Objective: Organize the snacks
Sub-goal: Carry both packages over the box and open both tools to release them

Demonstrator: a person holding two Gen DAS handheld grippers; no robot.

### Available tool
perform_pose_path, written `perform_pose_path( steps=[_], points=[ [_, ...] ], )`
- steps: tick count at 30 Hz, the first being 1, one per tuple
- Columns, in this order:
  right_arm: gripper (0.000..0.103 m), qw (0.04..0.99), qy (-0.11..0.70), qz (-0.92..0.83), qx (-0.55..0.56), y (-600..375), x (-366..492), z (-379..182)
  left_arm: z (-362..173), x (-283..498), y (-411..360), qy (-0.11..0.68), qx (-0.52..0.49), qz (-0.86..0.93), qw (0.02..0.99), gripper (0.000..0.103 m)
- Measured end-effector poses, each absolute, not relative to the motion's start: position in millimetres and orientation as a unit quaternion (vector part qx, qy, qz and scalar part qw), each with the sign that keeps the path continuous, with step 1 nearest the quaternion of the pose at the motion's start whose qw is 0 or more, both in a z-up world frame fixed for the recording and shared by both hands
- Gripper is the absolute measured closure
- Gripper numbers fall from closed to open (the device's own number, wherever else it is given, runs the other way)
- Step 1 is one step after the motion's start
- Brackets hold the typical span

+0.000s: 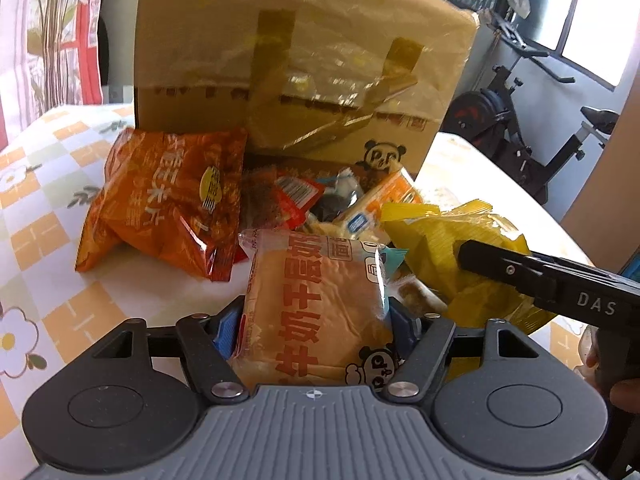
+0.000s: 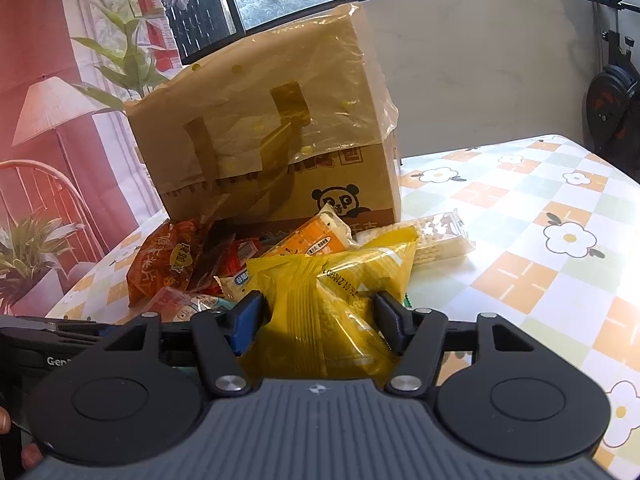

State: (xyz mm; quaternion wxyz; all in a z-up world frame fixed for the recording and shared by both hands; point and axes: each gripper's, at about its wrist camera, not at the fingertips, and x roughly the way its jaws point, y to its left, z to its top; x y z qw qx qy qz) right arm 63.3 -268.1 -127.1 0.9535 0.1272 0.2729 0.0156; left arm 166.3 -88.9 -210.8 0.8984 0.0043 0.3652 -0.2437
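Before the cardboard box [image 1: 304, 76] on our bench [image 2: 520, 216], our right tool [image 2: 320, 316] clasps the yellow bag [image 2: 332, 300] and our left tool [image 1: 316, 320] the bread packet [image 1: 316, 300]. We judge both picked; next comes carrying them to their places.

The left gripper [image 1: 316, 320] has its jaws clamped on a bread packet [image 1: 316, 304] before a cardboard box [image 1: 300, 60].

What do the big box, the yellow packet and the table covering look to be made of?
Box: brown corrugated cardboard, matte, partly under clear crinkled film and tape. Yellow packet in the right gripper: glossy plastic film, creased, with a crimped seal. Table covering: probably wipeable vinyl, judging by its sheen.
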Motion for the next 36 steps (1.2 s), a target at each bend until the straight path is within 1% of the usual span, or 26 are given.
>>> perform_pose_path(
  steps=[5,15,27,36],
  points=[
    [0.044,0.958,0.257,0.009,0.128,-269,58,-117,-199,157,-88,0.341,0.009,-0.253,0.905,0.030],
    [0.044,0.966,0.225,-0.002,0.124,-271,55,-94,-167,150,-77,0.287,0.003,-0.245,0.926,0.030],
    [0.044,0.985,0.129,0.014,0.112,-277,77,-22,-89,169,-52,0.186,-0.001,-0.223,0.957,0.030],
    [0.044,0.994,0.066,0.044,0.080,-272,128,29,-28,207,-53,0.131,0.001,-0.214,0.968,0.030]
  ],
)
